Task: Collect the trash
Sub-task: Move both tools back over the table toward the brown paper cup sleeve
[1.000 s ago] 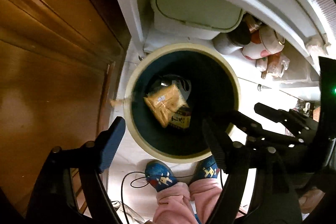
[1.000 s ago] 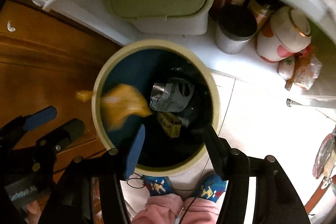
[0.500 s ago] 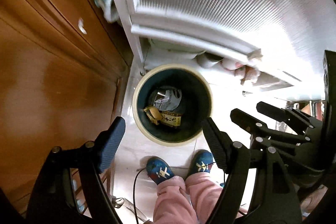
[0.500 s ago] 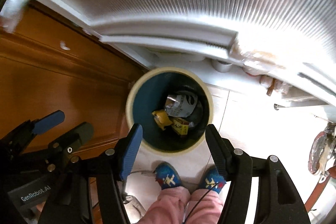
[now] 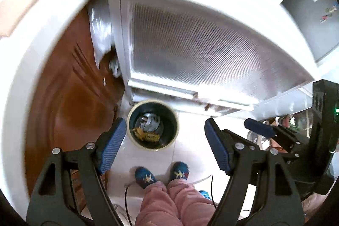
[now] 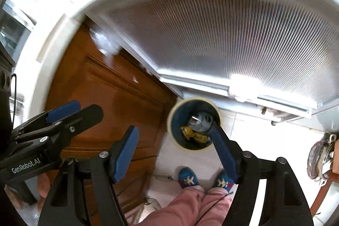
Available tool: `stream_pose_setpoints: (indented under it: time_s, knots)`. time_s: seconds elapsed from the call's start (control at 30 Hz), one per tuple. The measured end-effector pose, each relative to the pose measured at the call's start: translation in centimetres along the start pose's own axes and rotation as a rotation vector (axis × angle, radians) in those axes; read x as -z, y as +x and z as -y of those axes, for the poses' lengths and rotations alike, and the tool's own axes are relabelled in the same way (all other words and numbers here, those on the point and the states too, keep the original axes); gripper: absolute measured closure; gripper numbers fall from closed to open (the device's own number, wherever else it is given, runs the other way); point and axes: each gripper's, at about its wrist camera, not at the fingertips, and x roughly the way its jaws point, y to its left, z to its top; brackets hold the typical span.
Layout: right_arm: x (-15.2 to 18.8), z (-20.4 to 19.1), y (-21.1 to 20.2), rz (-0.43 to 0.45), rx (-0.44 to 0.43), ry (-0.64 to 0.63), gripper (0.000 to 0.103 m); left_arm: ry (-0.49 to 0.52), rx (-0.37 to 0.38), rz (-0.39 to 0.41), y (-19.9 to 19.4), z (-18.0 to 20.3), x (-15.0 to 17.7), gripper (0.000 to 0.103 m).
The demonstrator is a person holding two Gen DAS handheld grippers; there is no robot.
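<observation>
The left gripper (image 5: 163, 147) points steeply downward, its blue-padded jaws spread wide with nothing between them. The right gripper (image 6: 175, 151) points down alongside it, empty too, its jaws opening. Each gripper shows at the edge of the other's view. Below stand the person's pink trouser legs (image 5: 169, 202) and blue patterned slippers (image 5: 146, 177).

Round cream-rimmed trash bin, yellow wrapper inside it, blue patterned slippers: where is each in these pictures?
Round cream-rimmed trash bin (image 5: 138, 142): left wrist view, near rim.
Yellow wrapper (image 5: 146, 136): left wrist view, its middle, inside bin.
Blue patterned slippers (image 5: 145, 177): left wrist view, one slipper's top.
</observation>
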Motion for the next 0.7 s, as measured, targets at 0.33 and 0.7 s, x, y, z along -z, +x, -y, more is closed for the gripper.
stream_pose_setpoints:
  time_s: [0.33, 0.7]
  knots:
    - [-2.6, -4.8, -13.9, 0.174, 0.016, -0.049, 0.030, 0.157, 0.062, 0.197, -13.3, 3.2, -3.9, 0.030]
    - [-5.4, -7.7, -25.8, 0.400, 0.098, -0.088, 0.030, 0.302, 0.081, 0.359, -20.6, 6.0, -7.6, 0.030]
